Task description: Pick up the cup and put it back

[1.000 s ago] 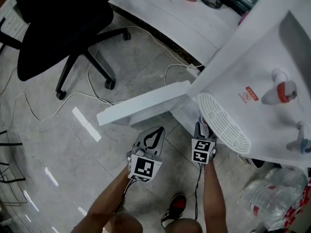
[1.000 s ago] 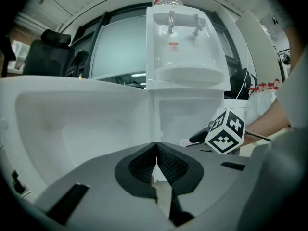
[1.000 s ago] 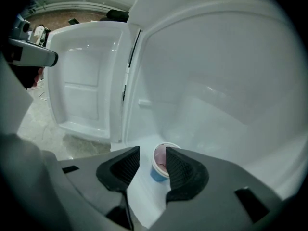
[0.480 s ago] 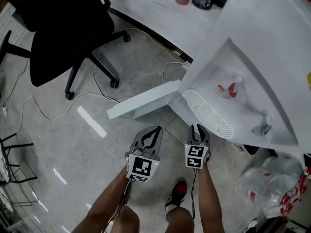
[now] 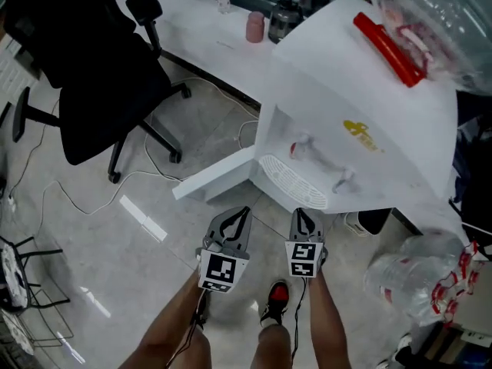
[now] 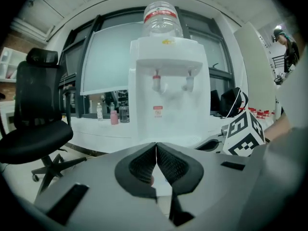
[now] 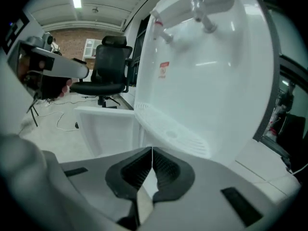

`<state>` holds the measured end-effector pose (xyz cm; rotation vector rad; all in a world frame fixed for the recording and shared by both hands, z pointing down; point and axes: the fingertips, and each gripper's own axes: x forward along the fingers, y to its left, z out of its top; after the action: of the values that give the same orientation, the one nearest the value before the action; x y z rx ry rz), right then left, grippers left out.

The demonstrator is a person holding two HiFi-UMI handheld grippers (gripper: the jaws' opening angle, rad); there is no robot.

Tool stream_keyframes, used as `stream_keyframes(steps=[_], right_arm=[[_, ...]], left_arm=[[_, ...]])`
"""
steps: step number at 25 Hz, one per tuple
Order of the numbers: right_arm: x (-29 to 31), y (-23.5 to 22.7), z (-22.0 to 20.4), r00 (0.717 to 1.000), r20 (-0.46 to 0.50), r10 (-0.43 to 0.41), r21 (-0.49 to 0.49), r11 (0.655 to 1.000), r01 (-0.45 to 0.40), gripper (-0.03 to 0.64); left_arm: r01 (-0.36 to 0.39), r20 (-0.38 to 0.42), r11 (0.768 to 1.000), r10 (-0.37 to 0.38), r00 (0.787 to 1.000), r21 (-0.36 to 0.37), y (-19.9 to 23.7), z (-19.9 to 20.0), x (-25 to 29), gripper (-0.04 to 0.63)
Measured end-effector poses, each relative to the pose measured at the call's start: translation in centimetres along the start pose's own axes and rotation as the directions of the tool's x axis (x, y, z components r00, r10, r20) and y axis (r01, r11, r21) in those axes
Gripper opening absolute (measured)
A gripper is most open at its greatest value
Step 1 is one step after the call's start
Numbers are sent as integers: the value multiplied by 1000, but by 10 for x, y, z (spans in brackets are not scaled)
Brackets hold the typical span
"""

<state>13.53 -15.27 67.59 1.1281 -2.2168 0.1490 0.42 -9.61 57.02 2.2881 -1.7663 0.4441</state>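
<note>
A pink cup [image 5: 254,27] stands on the white desk [image 5: 207,29] at the back, far from both grippers; the left gripper view shows that cup [image 6: 114,117] beside bottles. My left gripper [image 5: 244,210] is held over the floor in front of the water dispenser [image 5: 361,114], its jaws shut and empty [image 6: 156,144]. My right gripper [image 5: 298,212] hangs just below the dispenser's drip tray [image 5: 290,181]. Its jaws are closing, the tips meet [image 7: 152,149], and nothing is between them.
The dispenser's lower door [image 5: 215,177] stands open to the left. A black office chair [image 5: 100,75] is at the far left, with cables [image 5: 154,171] on the tiled floor. A large water bottle [image 5: 415,271] lies at the right. The person's shoe [image 5: 277,293] is below the grippers.
The right gripper's jaws have closed and it has drawn back from under the drip tray. The head view has swung up, showing the dispenser's top and the desk.
</note>
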Motion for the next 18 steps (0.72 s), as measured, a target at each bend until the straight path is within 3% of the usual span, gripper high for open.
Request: stream_keyframes(steps=[9,18], right_arm=[[-102,-31,89,995,89,-48,138,990,36,20],[-215,-60,199,974,199,-111,200,977,71,18]], left_arm=[[26,21,999,-27,999,21,-17,104,-40,23],[29,42,999,-30,999,24,-20,214,-95,23]])
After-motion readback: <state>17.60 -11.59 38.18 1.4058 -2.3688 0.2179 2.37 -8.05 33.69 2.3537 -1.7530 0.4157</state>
